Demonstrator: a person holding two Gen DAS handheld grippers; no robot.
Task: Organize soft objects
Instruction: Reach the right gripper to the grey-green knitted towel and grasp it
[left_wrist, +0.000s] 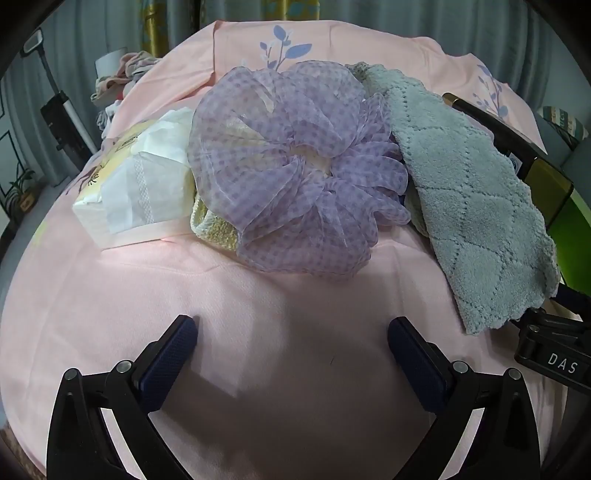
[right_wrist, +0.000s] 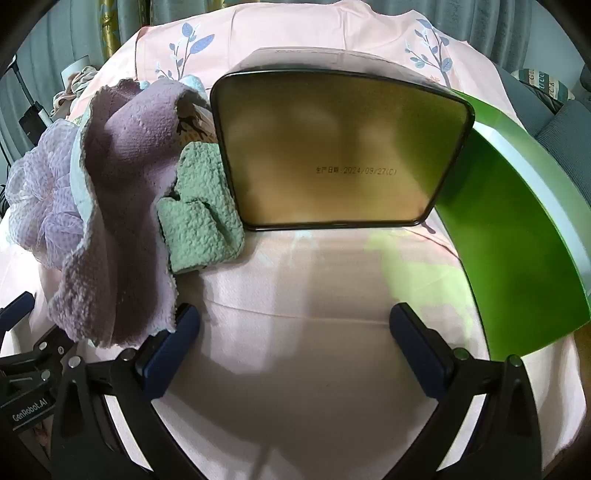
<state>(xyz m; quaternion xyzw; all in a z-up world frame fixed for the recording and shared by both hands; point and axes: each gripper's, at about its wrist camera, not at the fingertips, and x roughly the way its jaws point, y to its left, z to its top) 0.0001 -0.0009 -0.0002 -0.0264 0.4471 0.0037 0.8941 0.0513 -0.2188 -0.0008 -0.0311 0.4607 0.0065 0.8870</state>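
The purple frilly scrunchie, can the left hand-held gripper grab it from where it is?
Probably yes. The left hand-held gripper is open, and only bare pink sheet lies between it and the purple scrunchie, which sits on top of the pile.

— Where does the mesh bath pouf (left_wrist: 295, 166) sit on the bed (left_wrist: 258, 314)?
— Mid-bed, with the tissue pack (left_wrist: 136, 184) touching its left and the fleece towel (left_wrist: 476, 206) draped to its right.
— And beyond the towel?
— The upright tin (right_wrist: 332, 151), a folded cloth (right_wrist: 199, 210) against its left side.
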